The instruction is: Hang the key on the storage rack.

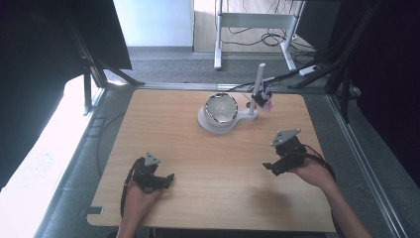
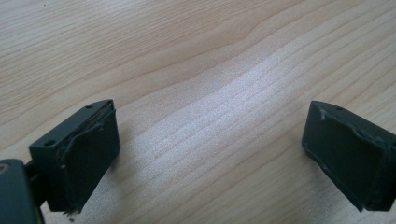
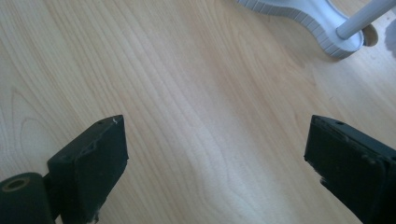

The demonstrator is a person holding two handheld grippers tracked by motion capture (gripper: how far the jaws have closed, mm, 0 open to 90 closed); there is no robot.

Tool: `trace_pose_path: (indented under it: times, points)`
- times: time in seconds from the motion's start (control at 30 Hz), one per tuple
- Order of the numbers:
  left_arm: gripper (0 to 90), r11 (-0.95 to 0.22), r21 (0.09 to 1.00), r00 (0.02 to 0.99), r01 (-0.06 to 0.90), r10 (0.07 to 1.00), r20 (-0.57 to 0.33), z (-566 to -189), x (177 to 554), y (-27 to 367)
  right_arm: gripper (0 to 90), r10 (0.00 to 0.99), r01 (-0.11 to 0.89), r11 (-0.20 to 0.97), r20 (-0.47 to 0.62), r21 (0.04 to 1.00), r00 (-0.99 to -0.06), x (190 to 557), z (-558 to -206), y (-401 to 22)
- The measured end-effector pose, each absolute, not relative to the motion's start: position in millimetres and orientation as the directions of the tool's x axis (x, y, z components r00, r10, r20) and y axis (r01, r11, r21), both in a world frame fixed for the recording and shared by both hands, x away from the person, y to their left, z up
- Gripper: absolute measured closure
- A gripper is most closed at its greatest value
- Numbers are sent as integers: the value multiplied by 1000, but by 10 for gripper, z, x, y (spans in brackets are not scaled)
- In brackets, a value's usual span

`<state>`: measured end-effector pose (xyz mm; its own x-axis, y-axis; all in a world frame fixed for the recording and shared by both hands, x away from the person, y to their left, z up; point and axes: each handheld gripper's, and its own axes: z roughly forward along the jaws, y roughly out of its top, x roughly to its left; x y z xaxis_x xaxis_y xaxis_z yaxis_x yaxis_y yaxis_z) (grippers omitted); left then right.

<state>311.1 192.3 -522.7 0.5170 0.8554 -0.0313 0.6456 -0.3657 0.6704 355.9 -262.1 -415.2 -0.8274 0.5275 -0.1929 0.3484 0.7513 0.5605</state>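
Left gripper: fingers spread wide, nothing between them, bare bench beneath.
Right gripper: fingers spread wide, empty, over bare wood.
Bowl: on the white stand, well ahead of both grippers, nearer the right one.
Stand base: its edge shows beyond the right fingers in the right gripper view, apart from them.
Post: upright, beside the bowl.

Two black hand-held tools low over the light wooden surface

The left tool sits at the near left with its jaws wide apart over bare wood. The right tool is at the near right, jaws also wide apart, nothing between them, well apart from the left one.
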Motion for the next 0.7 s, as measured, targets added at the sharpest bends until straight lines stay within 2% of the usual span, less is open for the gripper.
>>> trace_pose_path:
  times: [0.37,0.7]
  points:
    - [41,-365,671,516,646,856,-32,-5228,3111,1922,41,551,358,711,-164,605,-818,3313,-4493,-2659]
    - [41,-365,671,516,645,856,-31,-5228,3111,1922,19,640,434,578,-54,691,-766,3149,-4995,-2789]
